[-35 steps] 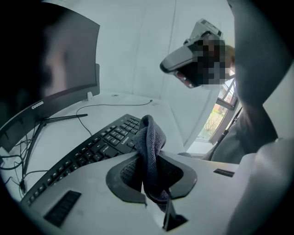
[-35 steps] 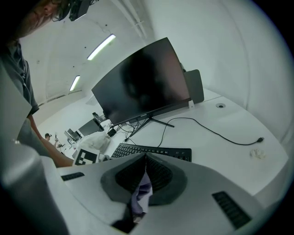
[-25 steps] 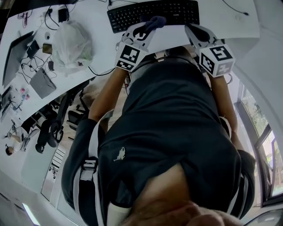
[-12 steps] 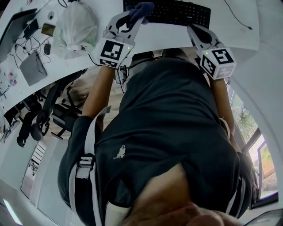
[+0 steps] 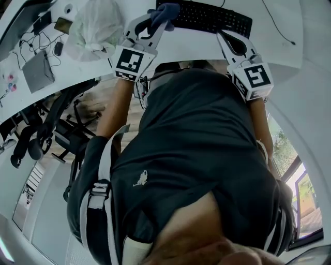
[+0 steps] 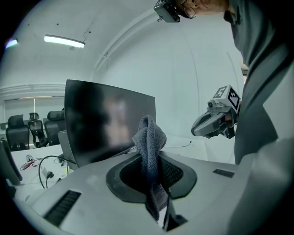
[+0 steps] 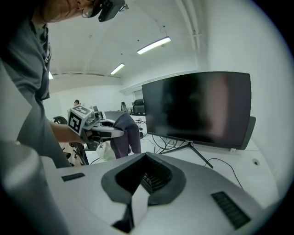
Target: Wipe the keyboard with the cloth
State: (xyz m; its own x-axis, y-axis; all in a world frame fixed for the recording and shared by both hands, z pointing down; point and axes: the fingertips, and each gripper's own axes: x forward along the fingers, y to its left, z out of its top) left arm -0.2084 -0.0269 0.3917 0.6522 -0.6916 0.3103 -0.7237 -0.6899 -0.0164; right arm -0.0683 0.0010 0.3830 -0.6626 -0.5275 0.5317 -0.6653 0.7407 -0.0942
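In the head view the black keyboard lies at the top, on the white desk. My left gripper is shut on a dark blue cloth at the keyboard's left end. In the left gripper view the cloth stands up, pinched between the jaws, in front of a dark monitor. My right gripper hovers at the keyboard's front edge on the right, jaws together and holding nothing. In the right gripper view, that gripper shows keyboard keys through its frame, with the left gripper and hanging cloth to the left.
A white plastic bag sits left of the keyboard, with cables and small devices further left. Office chairs stand below the desk edge. The monitor on its stand rises behind the keyboard. A cable runs at the right.
My left gripper has carried the cloth leftward, from the keyboard's front middle to its left end. The right gripper stays by the right front edge. The head view has shifted, so the desk sits higher.
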